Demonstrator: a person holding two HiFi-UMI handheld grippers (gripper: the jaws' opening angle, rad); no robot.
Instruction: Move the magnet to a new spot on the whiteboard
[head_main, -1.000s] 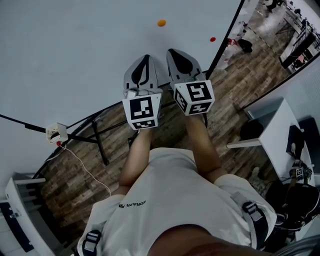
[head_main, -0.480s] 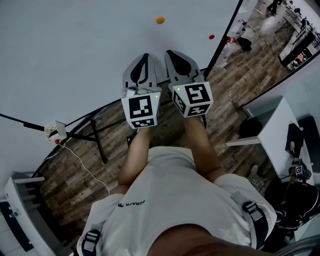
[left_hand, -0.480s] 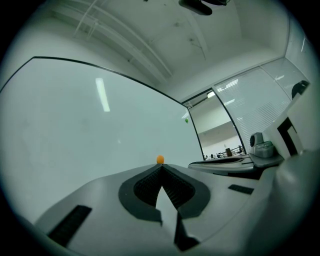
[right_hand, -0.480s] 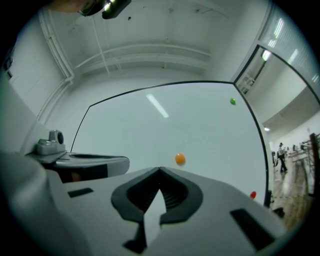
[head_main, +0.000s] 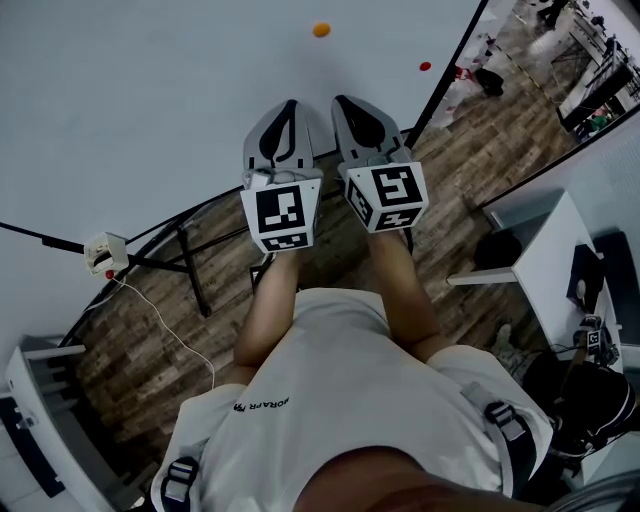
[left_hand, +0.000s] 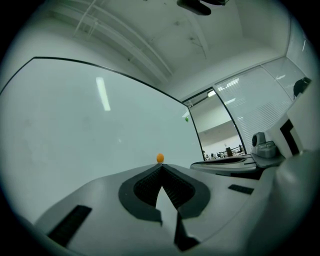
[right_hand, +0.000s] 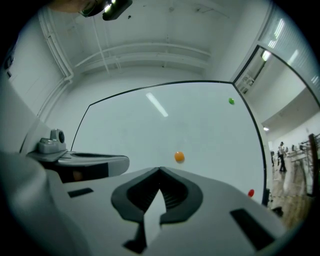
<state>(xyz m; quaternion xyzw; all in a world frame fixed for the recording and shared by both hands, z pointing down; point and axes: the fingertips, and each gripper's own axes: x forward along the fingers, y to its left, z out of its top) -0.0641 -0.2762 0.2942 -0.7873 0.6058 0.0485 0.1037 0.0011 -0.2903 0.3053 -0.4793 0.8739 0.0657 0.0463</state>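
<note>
A small orange magnet (head_main: 321, 30) sticks on the whiteboard (head_main: 150, 90), ahead of both grippers and clear of them. My left gripper (head_main: 290, 104) and right gripper (head_main: 343, 101) are held side by side, pointing at the board. In the left gripper view the orange magnet (left_hand: 160, 158) shows just over the tips of the left gripper (left_hand: 161, 167), whose jaws meet with nothing between them. The right gripper (right_hand: 160, 170) is shut and empty too, and the orange magnet (right_hand: 179, 157) sits just above and right of its tips.
A red magnet (head_main: 425, 66) sits near the board's right edge and a green magnet (right_hand: 231, 101) higher up. The board's black stand legs (head_main: 190, 270), a white box on a cable (head_main: 104, 253) and a white table (head_main: 545, 250) stand on the wood floor.
The grippers stay side by side and shut. The head view has drifted a little, so the magnets sit slightly higher in the picture.
</note>
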